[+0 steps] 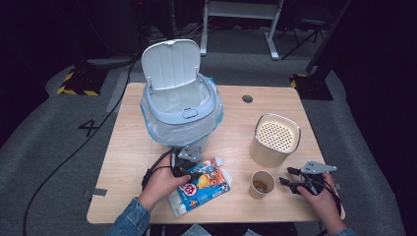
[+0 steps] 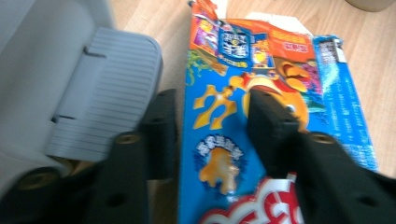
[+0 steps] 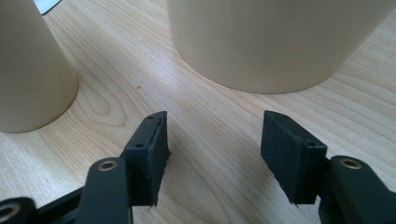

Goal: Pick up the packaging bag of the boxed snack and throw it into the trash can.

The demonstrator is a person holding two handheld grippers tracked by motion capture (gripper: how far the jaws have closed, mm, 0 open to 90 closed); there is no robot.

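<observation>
High view has the wooden bench [image 1: 275,206] with a pale blue flip-lid bin [image 1: 181,105] at the back left, its lid up and a bag lining it. Right in front of the bin lies a bright blue snack box [image 1: 201,187], flat on the bench and angled, with one end flap torn open. The left gripper [image 1: 189,169] sits on the near-bin edge of that box, the person's hand wrapped around its body. Left gripper view tells it better: one jaw is off the box's edge on the bin side, next to the bin's grey ribbed foot pedal [image 2: 105,95], and the other jaw lies over the cartoon print on the box [image 2: 219,126]. So the jaws straddle the box's long edge, about half open; I can't tell if the pads actually press on the cardboard. Over on the right, the right gripper [image 1: 295,179] hovers just beside a small paper cup [image 1: 262,184], with a cream perforated-top canister [image 1: 275,140] behind it. Right gripper view shows the right gripper's jaws [image 3: 212,149] with bare wood between them, holding nothing, as closed as they get.
</observation>
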